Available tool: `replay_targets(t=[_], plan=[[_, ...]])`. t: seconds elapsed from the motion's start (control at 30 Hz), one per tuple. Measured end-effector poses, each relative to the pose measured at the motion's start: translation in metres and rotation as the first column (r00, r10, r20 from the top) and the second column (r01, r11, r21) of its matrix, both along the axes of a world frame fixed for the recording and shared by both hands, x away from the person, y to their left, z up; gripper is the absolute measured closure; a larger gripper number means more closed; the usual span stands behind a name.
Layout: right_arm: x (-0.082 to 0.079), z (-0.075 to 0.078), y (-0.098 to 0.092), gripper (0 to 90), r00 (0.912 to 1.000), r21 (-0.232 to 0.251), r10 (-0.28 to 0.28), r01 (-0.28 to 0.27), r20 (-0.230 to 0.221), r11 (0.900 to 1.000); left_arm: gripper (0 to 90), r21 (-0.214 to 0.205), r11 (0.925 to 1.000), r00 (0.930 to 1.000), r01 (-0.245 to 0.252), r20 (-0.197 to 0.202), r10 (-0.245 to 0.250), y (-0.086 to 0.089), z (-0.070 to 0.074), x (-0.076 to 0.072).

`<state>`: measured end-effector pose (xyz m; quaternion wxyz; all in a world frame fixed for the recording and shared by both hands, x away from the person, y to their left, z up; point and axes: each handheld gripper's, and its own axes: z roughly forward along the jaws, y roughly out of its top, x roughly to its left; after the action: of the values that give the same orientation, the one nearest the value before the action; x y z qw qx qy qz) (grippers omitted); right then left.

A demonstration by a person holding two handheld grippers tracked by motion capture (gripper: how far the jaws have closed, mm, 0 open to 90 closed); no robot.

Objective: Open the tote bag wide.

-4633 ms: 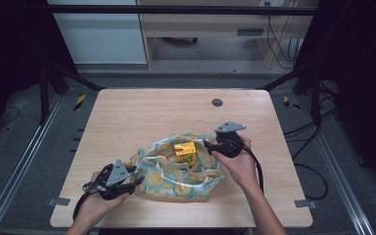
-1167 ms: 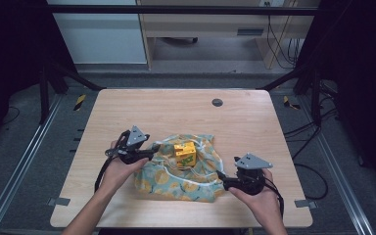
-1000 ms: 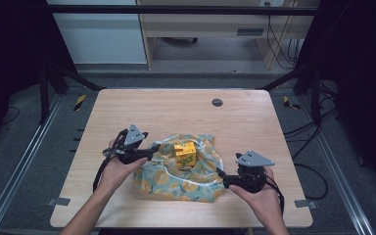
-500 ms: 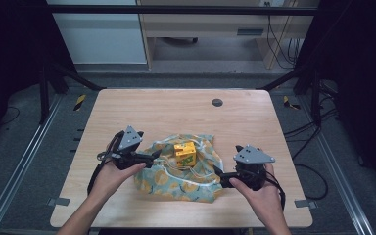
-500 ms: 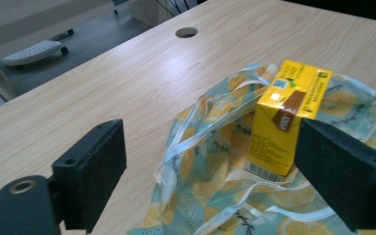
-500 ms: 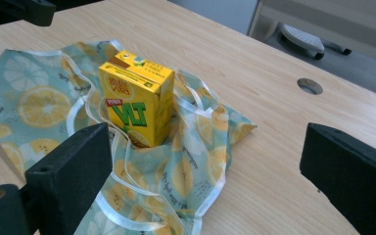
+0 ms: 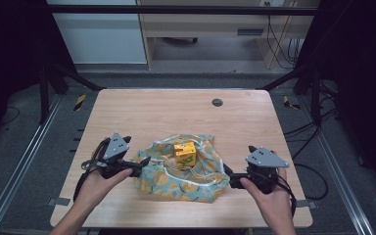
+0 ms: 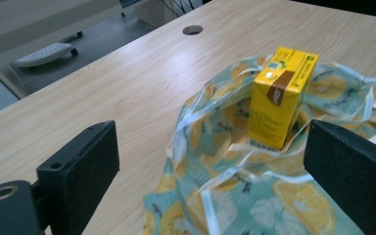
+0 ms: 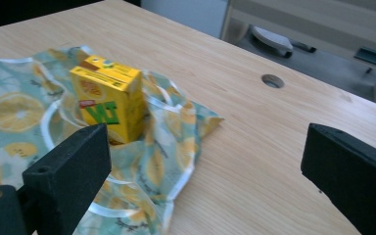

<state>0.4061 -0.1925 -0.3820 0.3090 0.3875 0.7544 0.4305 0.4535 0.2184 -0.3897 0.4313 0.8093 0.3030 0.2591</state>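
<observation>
In the high view, the left claw (image 7: pixel 144 162) and right claw (image 7: pixel 226 175) flank the lemon-print cloth (image 7: pixel 176 182) on the bench (image 7: pixel 176 112), both released, jaws having just spread. In each gripper view, the yellow carton (image 8: pixel 279 98) stands upright on the cloth beyond the empty jaws.

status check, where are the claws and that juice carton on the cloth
Left claw and right claw open, jaws just opened, nothing between them. Yellow juice carton upright on lemon-print cloth. Nothing in the way on the table.
</observation>
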Motion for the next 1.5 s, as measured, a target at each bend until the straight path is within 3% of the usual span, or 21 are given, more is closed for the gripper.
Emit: replay_targets(t=[0.27,0.47,0.63,0.73,0.77,1.1,1.17,1.23,1.37,1.5], plan=[[0.001,-0.018,-0.032,6.2,0.9942,0.000,-0.102,0.102,-0.036,0.9948,5.0,0.013,0.9984,0.9981,-0.055,-0.026,0.055,0.034,-0.015,-0.001],[0.004,-0.032,-0.046,6.8,0.9883,0.004,-0.135,0.135,-0.072,0.9908,5.0,0.019,0.9944,0.9931,-0.104,-0.051,0.105,0.057,-0.029,0.002],[0.012,-0.049,-0.058,7.9,0.9799,0.018,-0.163,0.166,-0.115,0.9859,5.0,-0.006,0.9887,0.9844,-0.150,-0.095,0.149,0.073,-0.044,0.010],[0.018,-0.059,-0.065,8.4,0.9720,0.034,-0.186,0.193,-0.143,0.9806,5.1,-0.009,0.9843,0.9775,-0.176,-0.120,0.174,0.081,-0.053,0.016],[0.022,-0.066,-0.069,8.6,0.9658,0.038,-0.202,0.211,-0.162,0.9768,5.2,-0.010,0.9822,0.9744,-0.188,-0.128,0.185,0.083,-0.056,0.018],[0.038,-0.090,-0.073,8.9,0.9475,0.053,-0.231,0.248,-0.221,0.9672,5.2,0.026,0.9719,0.9604,-0.234,-0.150,0.235,0.100,-0.080,0.026],[0.046,-0.094,-0.069,9.1,0.9390,0.047,-0.251,0.268,-0.236,0.9622,5.2,0.018,0.9701,0.9577,-0.242,-0.156,0.242,0.104,-0.084,0.027],[0.052,-0.096,-0.065,9.5,0.9416,0.050,-0.251,0.269,-0.224,0.9620,5.3,0.028,0.9662,0.9544,-0.256,-0.151,0.258,0.108,-0.090,0.026],[0.058,-0.099,-0.058,9.6,0.9390,0.066,-0.264,0.285,-0.220,0.9564,5.2,0.059,0.9665,0.9558,-0.250,-0.145,0.256,0.110,-0.093,0.024],[0.056,-0.105,-0.053,9.4,0.9385,0.025,-0.276,0.288,-0.207,0.9574,5.2,0.052,0.9635,0.9530,-0.263,-0.142,0.268,0.111,-0.091,0.019]])
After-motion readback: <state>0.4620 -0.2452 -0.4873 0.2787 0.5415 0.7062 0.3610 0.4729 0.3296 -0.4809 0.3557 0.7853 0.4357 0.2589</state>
